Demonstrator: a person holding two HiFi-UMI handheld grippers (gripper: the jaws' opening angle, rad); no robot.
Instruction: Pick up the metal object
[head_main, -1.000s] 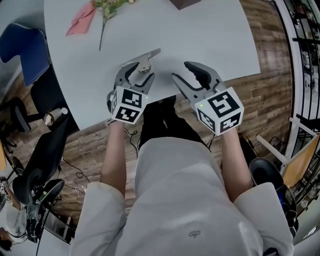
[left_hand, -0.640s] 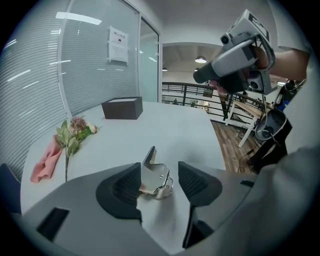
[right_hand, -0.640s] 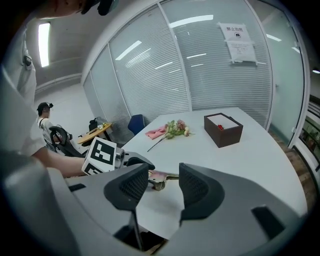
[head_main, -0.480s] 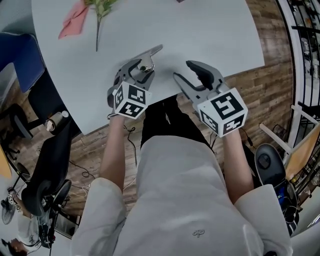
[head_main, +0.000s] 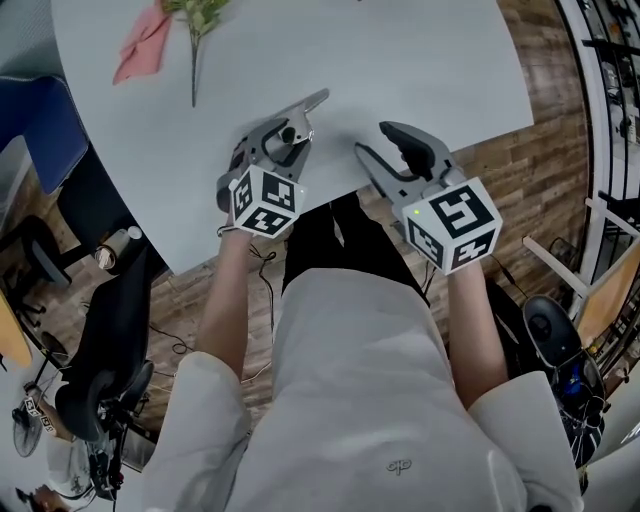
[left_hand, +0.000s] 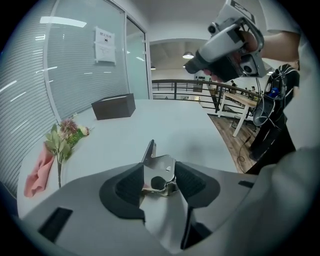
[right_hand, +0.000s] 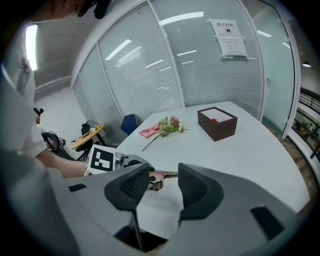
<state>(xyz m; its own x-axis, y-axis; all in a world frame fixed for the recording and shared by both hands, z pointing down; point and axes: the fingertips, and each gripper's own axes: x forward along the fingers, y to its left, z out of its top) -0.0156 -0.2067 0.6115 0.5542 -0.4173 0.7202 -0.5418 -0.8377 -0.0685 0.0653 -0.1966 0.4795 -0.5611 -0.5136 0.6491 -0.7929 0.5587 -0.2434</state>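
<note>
As your left tool (left_hand: 160, 184), its jaws just closing, clamps the metal bracket (left_hand: 159, 166) on the tabletop (head_main: 420, 70), your empty right tool (head_main: 372, 140) hovers to its right, jaws apart though just narrowed.

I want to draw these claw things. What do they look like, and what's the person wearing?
Each is a grey plastic claw, the left gripper and the right gripper, with two curved jaws lined with black ribbed pads. Behind each sits a white cube with black square markers. The person wears white sleeves.

Shiny metal object (left_hand: 162, 166), seemingly a holed bracket, rests on the white table (left_hand: 200, 130)
</note>
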